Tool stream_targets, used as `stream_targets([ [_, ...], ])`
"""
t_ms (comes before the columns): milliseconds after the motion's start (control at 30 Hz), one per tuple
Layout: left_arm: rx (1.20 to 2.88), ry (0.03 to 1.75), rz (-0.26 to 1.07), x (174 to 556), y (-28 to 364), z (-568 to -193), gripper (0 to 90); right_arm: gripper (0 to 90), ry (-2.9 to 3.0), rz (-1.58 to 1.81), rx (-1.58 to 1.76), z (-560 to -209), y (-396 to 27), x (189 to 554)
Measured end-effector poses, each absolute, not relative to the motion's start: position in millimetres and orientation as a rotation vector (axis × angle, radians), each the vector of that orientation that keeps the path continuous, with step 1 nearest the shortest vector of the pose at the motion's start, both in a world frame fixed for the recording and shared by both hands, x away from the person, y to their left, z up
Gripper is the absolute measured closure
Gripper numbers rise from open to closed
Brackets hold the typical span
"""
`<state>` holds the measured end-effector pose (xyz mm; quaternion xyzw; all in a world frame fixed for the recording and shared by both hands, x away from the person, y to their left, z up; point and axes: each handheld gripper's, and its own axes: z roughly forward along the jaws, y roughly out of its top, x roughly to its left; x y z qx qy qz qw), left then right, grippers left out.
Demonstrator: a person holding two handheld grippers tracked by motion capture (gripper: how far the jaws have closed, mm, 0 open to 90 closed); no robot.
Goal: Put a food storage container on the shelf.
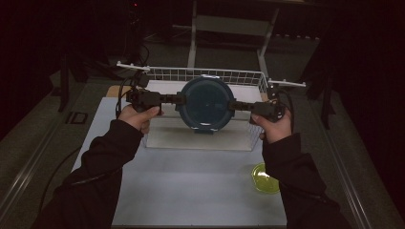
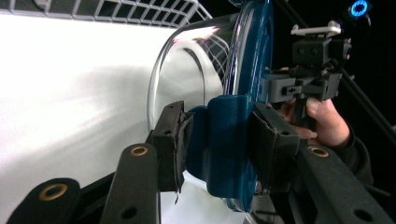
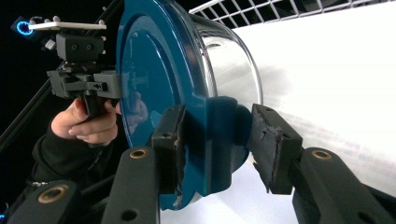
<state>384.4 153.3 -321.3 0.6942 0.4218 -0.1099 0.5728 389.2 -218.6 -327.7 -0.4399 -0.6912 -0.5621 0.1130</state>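
Note:
A round clear container with a dark blue lid [image 1: 205,102] hangs on edge above the wire basket [image 1: 210,75], lid facing me. My left gripper [image 1: 178,100] grips its left side and my right gripper [image 1: 235,106] its right side. In the left gripper view, my left gripper [image 2: 217,140] is shut on a blue clip tab [image 2: 224,140] of the lid, with the clear bowl [image 2: 187,70] to the left. In the right gripper view, my right gripper [image 3: 219,144] clamps the opposite clip tab [image 3: 219,135]; the blue lid [image 3: 154,70] faces left.
The white wire basket stands at the far end of a pale table mat [image 1: 191,181]. A small yellow-green dish [image 1: 265,178] lies on the mat beside the right forearm. Dark stands and a frame rise behind the table.

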Motion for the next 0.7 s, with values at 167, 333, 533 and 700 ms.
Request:
stream_targets([
  [167, 1.606, 1.003, -0.263, 397, 152, -320, 57.7, 56.8, -2.014, -1.638, -1.312, -322, -220, 404],
  [333, 1.582, 1.034, -0.272, 409, 153, -322, 57.3, 56.8, -1.994, -1.624, -1.349, -320, -218, 416],
  [533, 1.544, 1.068, -0.333, 417, 156, -328, 57.1, 56.8, -1.974, -1.599, -1.374, -319, -217, 423],
  [700, 1.512, 1.095, -0.344, 424, 157, -332, 56.0, 55.7, -1.991, -1.562, -1.403, -316, -214, 426],
])
